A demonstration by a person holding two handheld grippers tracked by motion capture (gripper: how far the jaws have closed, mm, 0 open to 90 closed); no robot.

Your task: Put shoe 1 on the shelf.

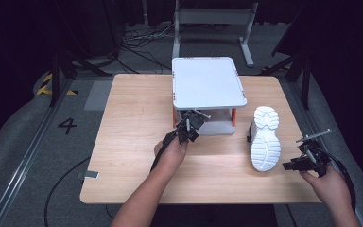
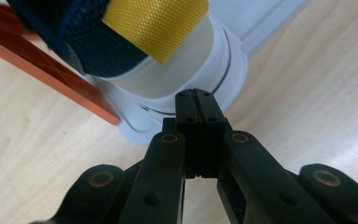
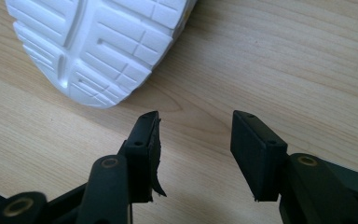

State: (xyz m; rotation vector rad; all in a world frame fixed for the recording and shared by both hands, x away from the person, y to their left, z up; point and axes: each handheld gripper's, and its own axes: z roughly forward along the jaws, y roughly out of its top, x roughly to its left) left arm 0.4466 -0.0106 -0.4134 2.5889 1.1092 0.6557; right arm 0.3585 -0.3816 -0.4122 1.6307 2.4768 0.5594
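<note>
A white shoe (image 1: 265,138) lies sole up on the right of the wooden table (image 1: 132,142); its ribbed sole (image 3: 98,42) is just ahead of my right gripper (image 3: 196,126). That right gripper (image 1: 288,166) stands open near the table's right edge, with nothing between its jaws. A second shoe (image 2: 177,70), white at the heel with a navy collar and a yellow pull tab, sits under the white rack (image 1: 208,82). My left gripper (image 2: 196,93) is shut, its tips right at that heel. The left gripper (image 1: 193,123) points into the rack's lower level.
The rack has a flat white top and orange posts (image 2: 51,70), one close to the left of the tucked shoe. Bare wood lies left of the rack and along the table's near edge. Cables and a stand's legs (image 1: 212,28) lie on the floor beyond the table.
</note>
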